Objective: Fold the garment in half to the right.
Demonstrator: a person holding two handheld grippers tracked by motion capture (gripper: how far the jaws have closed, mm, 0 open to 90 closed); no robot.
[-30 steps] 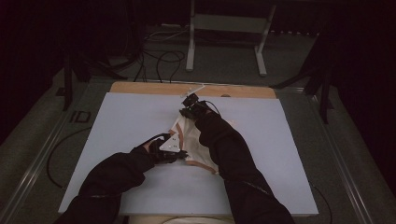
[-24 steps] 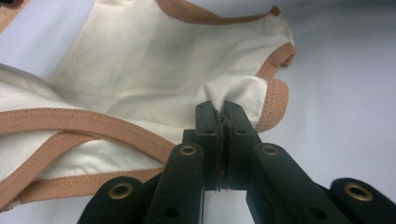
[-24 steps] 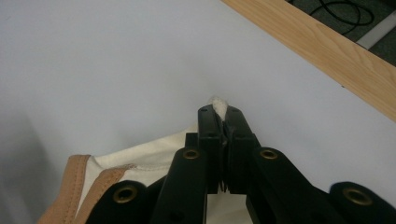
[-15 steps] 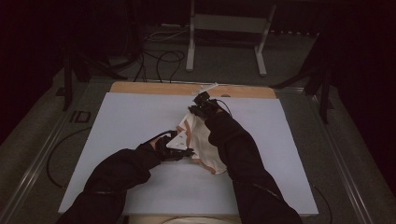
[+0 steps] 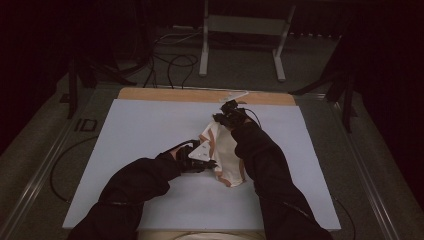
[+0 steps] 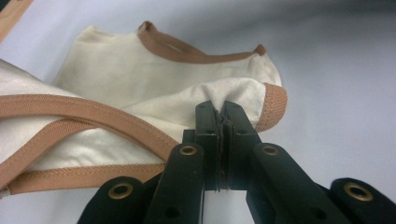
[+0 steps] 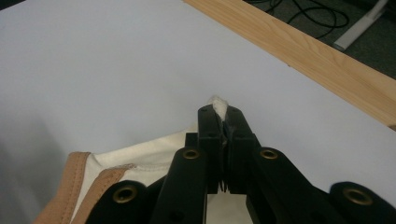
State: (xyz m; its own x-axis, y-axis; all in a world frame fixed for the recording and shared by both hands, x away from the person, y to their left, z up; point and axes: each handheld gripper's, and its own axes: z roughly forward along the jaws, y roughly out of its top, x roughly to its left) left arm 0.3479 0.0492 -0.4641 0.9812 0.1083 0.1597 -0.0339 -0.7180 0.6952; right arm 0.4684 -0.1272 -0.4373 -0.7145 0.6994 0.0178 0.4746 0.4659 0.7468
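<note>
High view: cream garment with tan trim [image 5: 226, 155] lying bunched near the middle of the white table cover [image 5: 140, 130], stretched between two handheld tools. Left gripper [image 5: 199, 161] at the garment's near-left edge; right gripper [image 5: 226, 118] at its far end, toward the wooden strip [image 5: 170, 94] along the table's back edge. Both forearms in dark sleeves, entering from the bottom. No containers noted on the table — nothing to report as held in any. Left gripper view: jaws pressed together on a fold of the cream cloth beside a tan-bound hem [image 6: 274, 100]; bite judged shallow, taken close to the edge. Rest of the garment spread ahead and to the left, resting on the cover. Right gripper view: jaws clamped on a small tuft of cream fabric [image 7: 218, 105] poking just above the tips; tan trim [image 7: 79, 182] visible low at the left. Risks, as judged: that tuft slipping free under any pull apart — grip area small; the left-hand fold sliding out likewise; the garment dropping back into a heap if either hold fails; uneven tension twisting the cloth rather than spreading it.
</note>
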